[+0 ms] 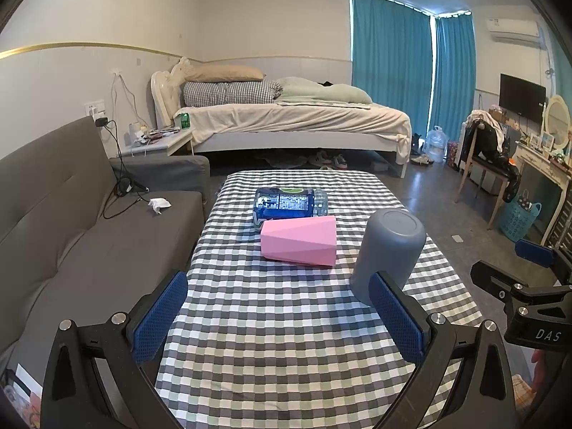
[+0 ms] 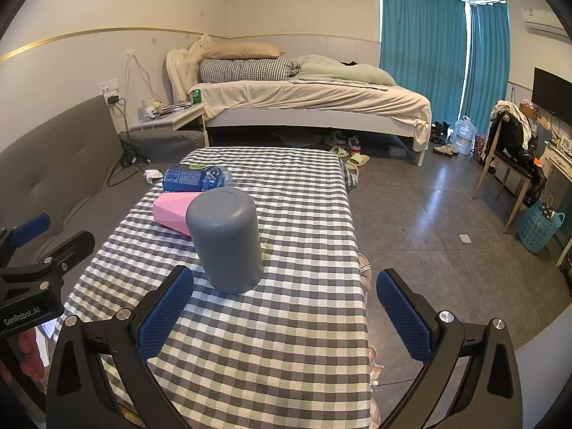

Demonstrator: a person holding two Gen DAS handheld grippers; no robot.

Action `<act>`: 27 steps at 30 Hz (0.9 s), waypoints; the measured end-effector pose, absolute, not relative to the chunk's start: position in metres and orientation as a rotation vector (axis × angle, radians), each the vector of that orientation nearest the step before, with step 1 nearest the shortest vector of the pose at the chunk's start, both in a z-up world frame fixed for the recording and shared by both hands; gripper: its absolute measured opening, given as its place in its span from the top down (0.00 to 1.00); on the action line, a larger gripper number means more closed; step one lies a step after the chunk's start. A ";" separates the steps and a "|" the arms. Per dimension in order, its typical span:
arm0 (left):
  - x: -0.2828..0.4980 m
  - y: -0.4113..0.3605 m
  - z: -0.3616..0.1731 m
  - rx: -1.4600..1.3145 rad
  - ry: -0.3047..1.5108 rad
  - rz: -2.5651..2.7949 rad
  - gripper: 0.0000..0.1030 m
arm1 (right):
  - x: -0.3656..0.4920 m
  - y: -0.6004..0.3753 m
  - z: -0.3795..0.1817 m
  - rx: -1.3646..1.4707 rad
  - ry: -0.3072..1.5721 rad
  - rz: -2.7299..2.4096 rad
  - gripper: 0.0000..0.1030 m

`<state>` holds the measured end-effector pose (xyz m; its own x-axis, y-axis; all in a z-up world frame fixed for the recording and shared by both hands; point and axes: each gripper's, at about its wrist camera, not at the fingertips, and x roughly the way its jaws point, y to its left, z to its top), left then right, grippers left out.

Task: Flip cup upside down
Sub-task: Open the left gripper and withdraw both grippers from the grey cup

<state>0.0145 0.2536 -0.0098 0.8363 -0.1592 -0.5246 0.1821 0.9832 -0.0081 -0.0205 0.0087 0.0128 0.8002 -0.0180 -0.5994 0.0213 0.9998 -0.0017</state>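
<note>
A grey cup (image 1: 389,250) stands upside down, base up, on the checkered tablecloth (image 1: 286,321); it also shows in the right wrist view (image 2: 227,239). A pink faceted cup (image 1: 298,239) lies on its side behind it, also in the right wrist view (image 2: 171,211). My left gripper (image 1: 280,312) is open and empty, its right finger just in front of the grey cup. My right gripper (image 2: 286,314) is open and empty, just short of the grey cup, which stands ahead near its left finger.
A blue-labelled water bottle (image 1: 289,202) lies on its side behind the pink cup. A grey sofa (image 1: 71,232) runs along the table's left. A bed (image 1: 286,118) stands beyond. The table's right edge (image 2: 361,250) drops to bare floor, with a chair (image 2: 507,164) farther right.
</note>
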 end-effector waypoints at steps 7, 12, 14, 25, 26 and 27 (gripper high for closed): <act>0.015 0.253 -0.010 0.042 0.551 -0.179 0.00 | -0.020 0.008 0.011 0.006 0.647 -0.021 0.00; 0.015 0.254 -0.011 0.043 0.551 -0.179 0.00 | -0.020 0.008 0.010 0.005 0.649 -0.022 0.00; 0.015 0.254 -0.011 0.043 0.551 -0.179 0.00 | -0.020 0.008 0.009 0.005 0.650 -0.022 0.00; 0.014 0.254 -0.011 0.042 0.551 -0.180 0.00 | -0.021 0.008 0.007 0.005 0.652 -0.023 0.00; 0.014 0.254 -0.011 0.042 0.551 -0.179 0.00 | -0.021 0.008 0.007 0.005 0.652 -0.022 0.00; 0.014 0.254 -0.011 0.042 0.550 -0.180 0.00 | -0.021 0.008 0.007 0.005 0.652 -0.023 0.00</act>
<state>0.0143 0.2541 -0.0106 0.8370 -0.1589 -0.5237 0.1811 0.9834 -0.0088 -0.0212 0.0081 0.0066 0.7944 -0.0194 -0.6071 0.0226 0.9997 -0.0025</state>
